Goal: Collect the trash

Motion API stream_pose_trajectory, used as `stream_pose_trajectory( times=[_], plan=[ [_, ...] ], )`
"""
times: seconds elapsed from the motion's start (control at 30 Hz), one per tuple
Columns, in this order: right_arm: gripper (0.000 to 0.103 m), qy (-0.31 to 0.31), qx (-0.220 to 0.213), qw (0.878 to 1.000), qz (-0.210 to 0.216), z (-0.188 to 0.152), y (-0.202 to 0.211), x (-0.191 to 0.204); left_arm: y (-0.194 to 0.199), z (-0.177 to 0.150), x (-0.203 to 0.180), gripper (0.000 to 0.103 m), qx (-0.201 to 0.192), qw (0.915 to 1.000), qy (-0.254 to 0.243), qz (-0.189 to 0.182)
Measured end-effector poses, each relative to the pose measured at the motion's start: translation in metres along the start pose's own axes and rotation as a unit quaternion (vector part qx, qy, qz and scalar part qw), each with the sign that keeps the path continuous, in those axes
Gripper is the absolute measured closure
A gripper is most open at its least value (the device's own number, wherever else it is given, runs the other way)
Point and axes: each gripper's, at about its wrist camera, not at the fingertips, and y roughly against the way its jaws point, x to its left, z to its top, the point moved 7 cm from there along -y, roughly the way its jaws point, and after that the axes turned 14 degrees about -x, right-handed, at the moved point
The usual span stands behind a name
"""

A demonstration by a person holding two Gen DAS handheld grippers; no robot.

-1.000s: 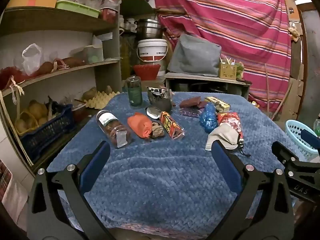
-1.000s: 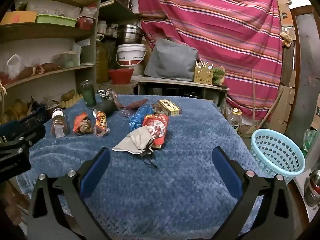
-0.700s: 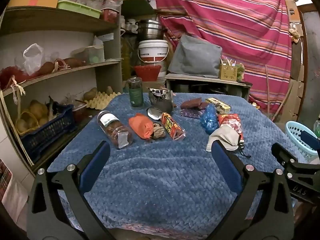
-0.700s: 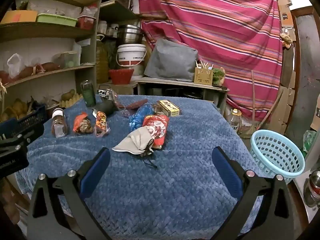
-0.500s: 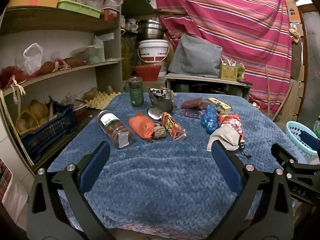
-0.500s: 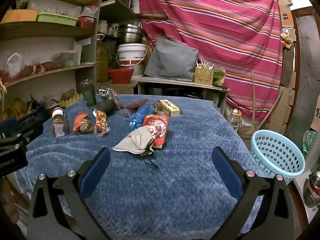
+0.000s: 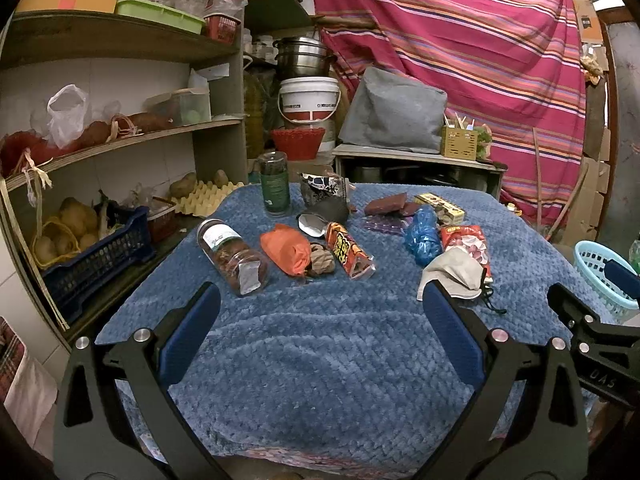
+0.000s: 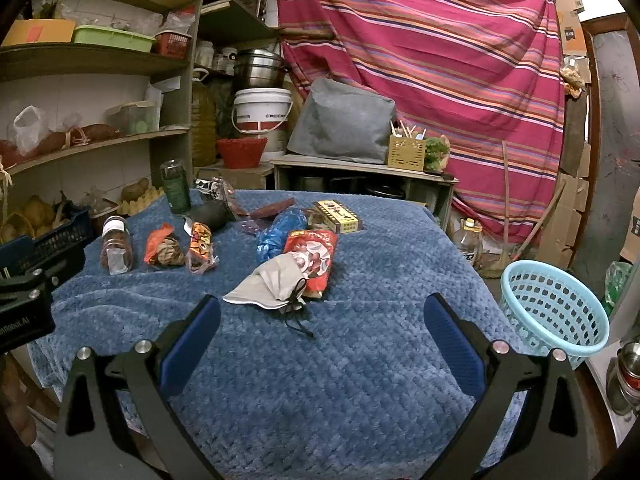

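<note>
Hovering wide open and empty, the left tool (image 7: 320, 312) and right tool (image 8: 320, 320) have barely shifted over the last second. Trash on the surface (image 8: 360, 380) lies untouched, and the blue basket (image 8: 554, 308) waits; collecting has not begun.

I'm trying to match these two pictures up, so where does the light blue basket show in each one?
Left wrist: light blue basket at far right edge, partly cut off, behind the right gripper.
Right wrist: whole basket at right, beside the table.
Shared landmark: grey face mask on the blue blanket.
</note>
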Motion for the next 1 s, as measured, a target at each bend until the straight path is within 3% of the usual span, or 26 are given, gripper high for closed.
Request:
stream_pose_trajectory(
  times=[1.0],
  plan=[
    [0.004,0.001,-0.001,1.000,-0.003,0.0020,0.0010,-0.0063,-0.0007,-0.0008,0.0037,0.005,0.000,1.0000,-0.001,0.001]
  ],
)
